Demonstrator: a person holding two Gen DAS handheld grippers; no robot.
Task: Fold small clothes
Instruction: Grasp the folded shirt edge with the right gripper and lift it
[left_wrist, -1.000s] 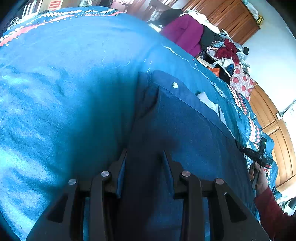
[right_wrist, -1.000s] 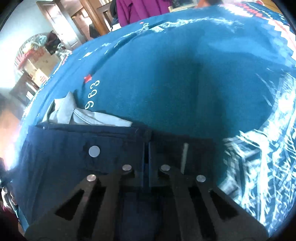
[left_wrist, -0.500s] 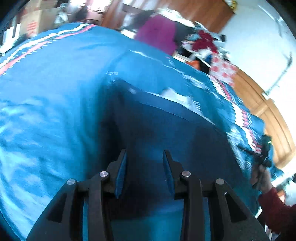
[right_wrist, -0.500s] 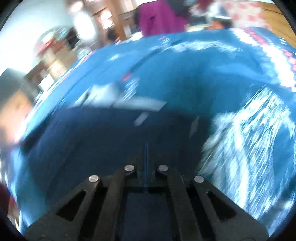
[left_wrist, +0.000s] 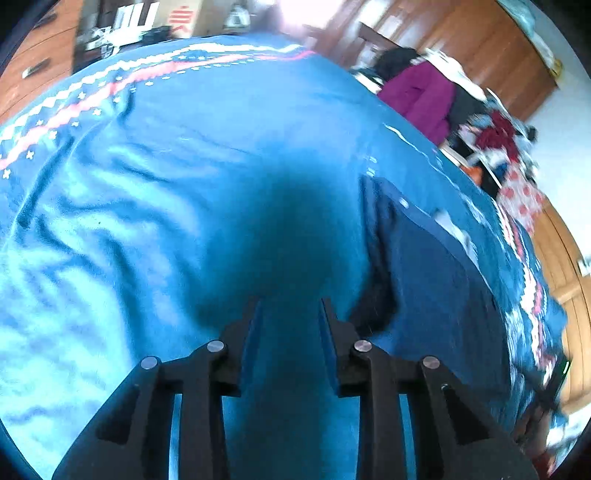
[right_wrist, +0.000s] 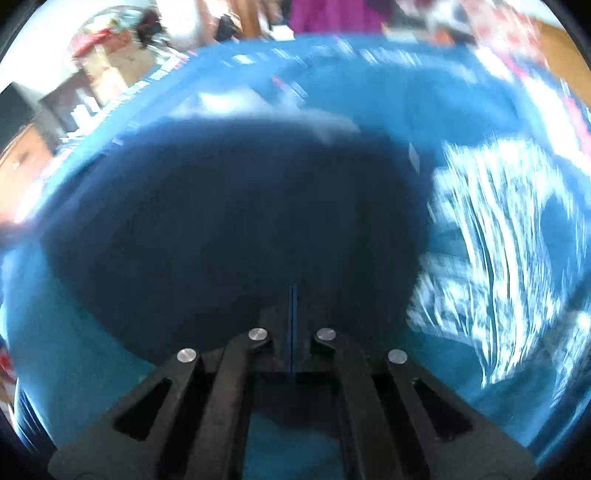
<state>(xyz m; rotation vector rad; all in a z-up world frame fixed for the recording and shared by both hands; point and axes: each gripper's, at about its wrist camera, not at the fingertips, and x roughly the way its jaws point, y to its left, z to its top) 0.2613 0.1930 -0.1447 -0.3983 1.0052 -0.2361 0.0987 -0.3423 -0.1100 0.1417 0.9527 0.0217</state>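
Note:
A dark navy garment with a white inner lining lies on the blue blanket. In the left wrist view it sits to the right of my left gripper, which is open and empty over bare blanket. In the right wrist view the garment fills the centre, blurred by motion. My right gripper is shut, fingertips pressed together at the garment's near edge; whether it pinches cloth is hidden by the dark fabric.
The blanket has a white and red patterned border. Beyond the bed stand wooden cupboards, a purple coat and a pile of clothes. The person's hand shows at the far right.
My left gripper has moved left off the garment onto bare blanket, still open. My right gripper has pulled back with fast motion, and the garment now looks larger and blurred.

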